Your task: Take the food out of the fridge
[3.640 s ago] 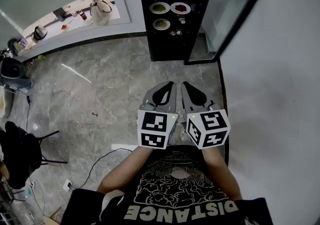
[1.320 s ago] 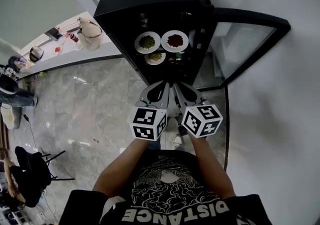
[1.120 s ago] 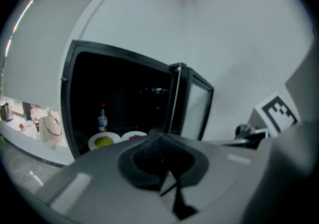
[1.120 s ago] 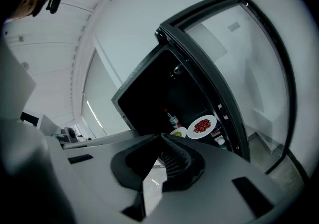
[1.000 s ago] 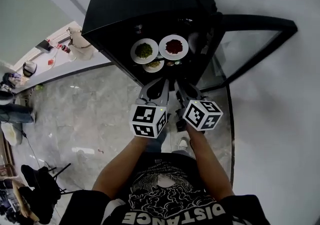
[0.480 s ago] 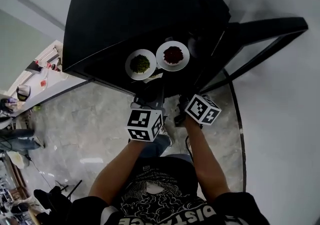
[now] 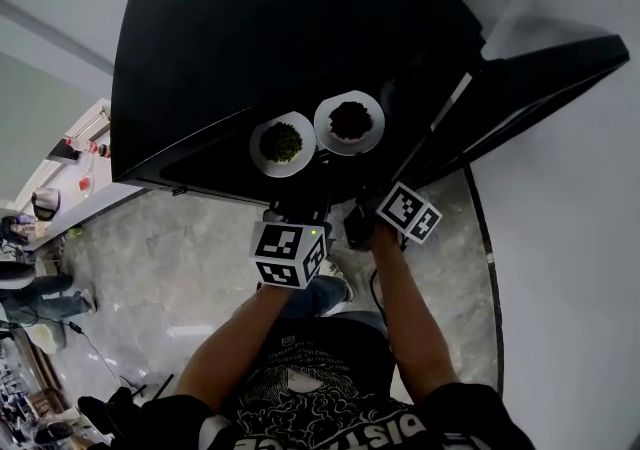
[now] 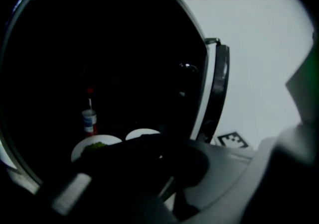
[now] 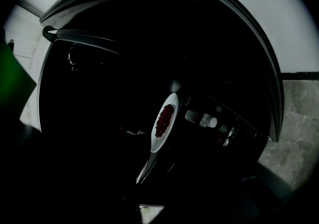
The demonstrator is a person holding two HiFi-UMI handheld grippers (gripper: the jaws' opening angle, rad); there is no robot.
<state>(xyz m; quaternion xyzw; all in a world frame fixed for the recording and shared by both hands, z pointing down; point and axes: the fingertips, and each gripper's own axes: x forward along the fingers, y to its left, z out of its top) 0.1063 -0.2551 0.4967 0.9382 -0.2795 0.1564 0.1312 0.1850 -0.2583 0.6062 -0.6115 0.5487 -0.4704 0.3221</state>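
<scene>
The food sits on a shelf inside the black fridge (image 7: pixel 250 58): a white plate of green food (image 7: pixel 282 143) on the left and, just beside it, a white plate of red food (image 7: pixel 350 122) on the right, both near the front edge. My right gripper (image 7: pixel 357 225) has just been opening. Its jaws stand spread with nothing between them, lined up on the red plate but short of it. My left gripper (image 8: pixel 149 141) has its jaws pressed together and empty, near the green plate.

What worries me is the pinch. These plates are shallow, round and glazed smooth, so a grip on the thin rim could slide and tip the dish. The red food looks like loose small pieces that would roll off. The rims sit so close that dragging one may shove the other, and the closed left jaws could knock the green plate deeper in. The glass door (image 7: pixel 540 88) hangs open at right. The interior is dark, which makes depth hard to judge.
</scene>
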